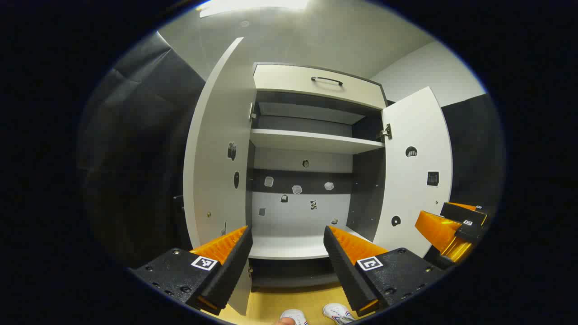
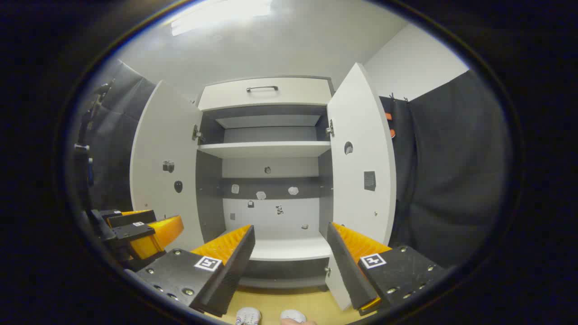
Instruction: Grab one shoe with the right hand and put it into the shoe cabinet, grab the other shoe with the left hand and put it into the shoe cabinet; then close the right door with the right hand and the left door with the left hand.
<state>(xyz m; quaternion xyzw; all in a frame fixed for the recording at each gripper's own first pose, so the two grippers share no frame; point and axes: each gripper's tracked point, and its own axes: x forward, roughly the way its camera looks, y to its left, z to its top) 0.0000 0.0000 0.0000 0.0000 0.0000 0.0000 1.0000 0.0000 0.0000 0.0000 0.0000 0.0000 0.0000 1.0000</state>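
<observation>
The white shoe cabinet (image 1: 316, 85) stands ahead with both doors swung wide: left door (image 1: 216, 153), right door (image 1: 415, 171). In the right gripper view the cabinet (image 2: 266, 95) shows the same, with its left door (image 2: 158, 158) and right door (image 2: 361, 153) open. Its shelves hold no shoes. Two white shoes (image 1: 336, 312) (image 1: 293, 316) lie on the wooden floor at the bottom edge, also as shoes (image 2: 248, 316) (image 2: 293, 316). My left gripper (image 1: 286, 241) is open and empty. My right gripper (image 2: 291, 239) is open and empty too, and appears at the right (image 1: 451, 225).
Black cloth hangs on both sides of the cabinet. A drawer with a dark handle (image 1: 326, 80) tops the cabinet. The other gripper (image 2: 135, 230) sits low at the left of the right gripper view. Wooden floor (image 2: 311, 307) runs in front of the cabinet.
</observation>
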